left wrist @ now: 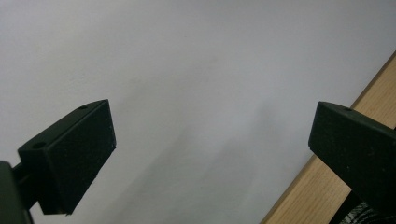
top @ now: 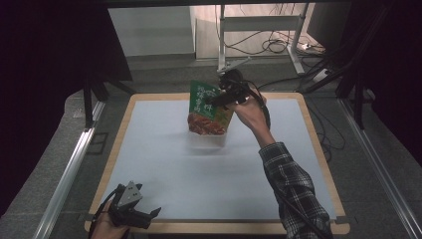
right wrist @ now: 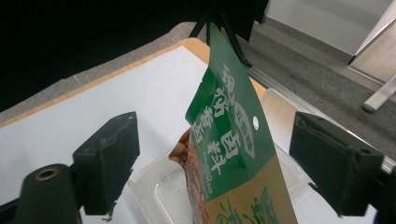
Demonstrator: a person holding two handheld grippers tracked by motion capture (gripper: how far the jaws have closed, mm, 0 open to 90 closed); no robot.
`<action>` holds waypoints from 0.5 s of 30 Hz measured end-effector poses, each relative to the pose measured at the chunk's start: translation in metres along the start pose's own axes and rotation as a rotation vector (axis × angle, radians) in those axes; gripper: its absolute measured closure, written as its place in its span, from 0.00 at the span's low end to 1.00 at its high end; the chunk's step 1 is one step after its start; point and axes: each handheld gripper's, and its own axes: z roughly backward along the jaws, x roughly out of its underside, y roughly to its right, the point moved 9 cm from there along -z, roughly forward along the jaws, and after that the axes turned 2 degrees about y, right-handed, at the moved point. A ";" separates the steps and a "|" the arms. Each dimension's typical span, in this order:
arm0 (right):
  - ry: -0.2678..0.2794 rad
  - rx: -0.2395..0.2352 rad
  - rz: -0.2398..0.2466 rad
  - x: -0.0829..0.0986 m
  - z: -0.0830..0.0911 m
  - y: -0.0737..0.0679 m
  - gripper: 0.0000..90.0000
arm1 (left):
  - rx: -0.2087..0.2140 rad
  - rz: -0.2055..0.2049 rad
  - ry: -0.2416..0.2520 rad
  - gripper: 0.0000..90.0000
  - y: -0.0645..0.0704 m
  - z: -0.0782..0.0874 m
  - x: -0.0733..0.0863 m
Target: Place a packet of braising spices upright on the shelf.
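A green and tan snack pouch [top: 205, 108] with white lettering stands upright in a clear plastic tub [top: 209, 141] at the far middle of the white mat. My right gripper [top: 215, 99] is at the pouch's top right edge. In the right gripper view the pouch [right wrist: 233, 140] rises between the wide-apart jaws of the open right gripper [right wrist: 217, 140], and neither pad touches it. The tub [right wrist: 156, 193] lies below. My left gripper [top: 152, 218] rests at the near left corner, open over bare mat [left wrist: 210, 135].
The white mat [top: 164, 164] covers a wooden tabletop whose edge [left wrist: 322, 186] runs just beside the left gripper. Metal rails [top: 67, 174] flank the table. Cables and a desk frame [top: 259, 30] lie on the floor beyond the far edge.
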 end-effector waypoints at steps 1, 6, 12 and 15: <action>0.007 -0.004 0.002 0.000 0.002 0.000 0.15 | -0.001 -0.004 -0.003 0.01 0.000 0.000 0.000; -0.007 -0.001 -0.001 0.004 0.005 0.001 0.10 | -0.002 -0.006 -0.005 0.01 0.000 0.000 0.000; 0.027 0.012 -0.003 0.007 0.013 0.005 0.05 | -0.003 -0.008 -0.006 0.01 0.000 0.000 0.000; 0.033 0.016 -0.001 0.008 0.016 0.006 0.03 | -0.004 -0.009 -0.006 0.01 0.000 0.000 0.000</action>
